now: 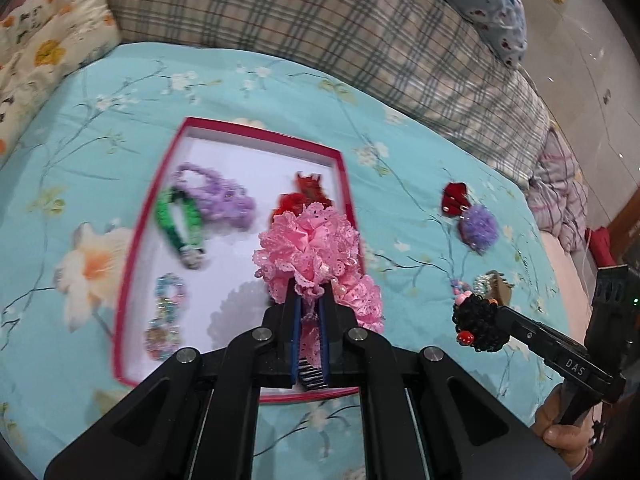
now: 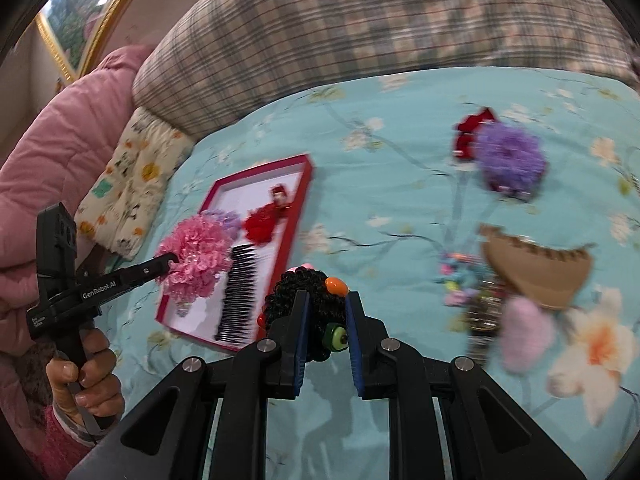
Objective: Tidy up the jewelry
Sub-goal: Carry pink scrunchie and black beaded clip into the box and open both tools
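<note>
My left gripper (image 1: 310, 294) is shut on a pink lace hair comb (image 1: 308, 244) and holds it above the near right part of the red-rimmed white box (image 1: 154, 196); this also shows in the right wrist view (image 2: 198, 256). The box holds a purple scrunchie (image 1: 218, 194), a green band (image 1: 180, 222), a bead bracelet (image 1: 166, 312) and a red flower piece (image 1: 304, 194). My right gripper (image 2: 326, 308) is shut on a black curly hair tie with coloured beads (image 2: 308, 308), right of the box (image 2: 298, 200).
On the turquoise floral bedspread (image 2: 360, 208) right of the box lie a red clip (image 2: 470, 132), a purple pompom (image 2: 510, 160), a tan claw clip (image 2: 536, 272), a bead string (image 2: 460, 276) and a pink fluffy piece (image 2: 524, 336). Plaid bedding (image 1: 320, 20) rises behind.
</note>
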Demonstrator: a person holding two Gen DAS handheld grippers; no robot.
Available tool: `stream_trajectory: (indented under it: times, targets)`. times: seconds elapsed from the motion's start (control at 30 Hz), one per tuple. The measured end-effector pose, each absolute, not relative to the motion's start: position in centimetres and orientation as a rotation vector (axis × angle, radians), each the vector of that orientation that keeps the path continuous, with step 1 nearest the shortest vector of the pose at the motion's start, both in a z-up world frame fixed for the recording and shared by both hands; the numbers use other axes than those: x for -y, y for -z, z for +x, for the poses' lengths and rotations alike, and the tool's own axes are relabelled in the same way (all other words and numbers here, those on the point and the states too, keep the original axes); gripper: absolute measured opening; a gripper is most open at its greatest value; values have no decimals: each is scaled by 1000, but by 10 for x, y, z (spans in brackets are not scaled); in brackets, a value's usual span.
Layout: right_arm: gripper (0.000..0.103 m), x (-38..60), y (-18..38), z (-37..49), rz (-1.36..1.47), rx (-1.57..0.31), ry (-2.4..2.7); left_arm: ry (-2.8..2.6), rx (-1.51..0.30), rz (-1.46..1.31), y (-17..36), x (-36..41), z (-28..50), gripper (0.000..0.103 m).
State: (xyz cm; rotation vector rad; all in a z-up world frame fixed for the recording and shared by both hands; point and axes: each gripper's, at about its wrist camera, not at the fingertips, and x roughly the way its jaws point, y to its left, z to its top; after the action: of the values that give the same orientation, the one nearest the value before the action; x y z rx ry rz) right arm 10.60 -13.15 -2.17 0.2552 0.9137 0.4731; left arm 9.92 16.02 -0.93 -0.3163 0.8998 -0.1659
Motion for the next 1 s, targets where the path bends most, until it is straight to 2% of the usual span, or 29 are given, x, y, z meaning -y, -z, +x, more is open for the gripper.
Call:
stream_trajectory:
  times: [0.5, 1.0]
  targets:
    - [17, 38, 32, 125, 189, -948, -600, 58, -908, -368, 20, -219, 84, 6]
    - [18, -9, 72, 138, 121, -1035, -622, 29, -995, -361, 56, -226, 94, 6]
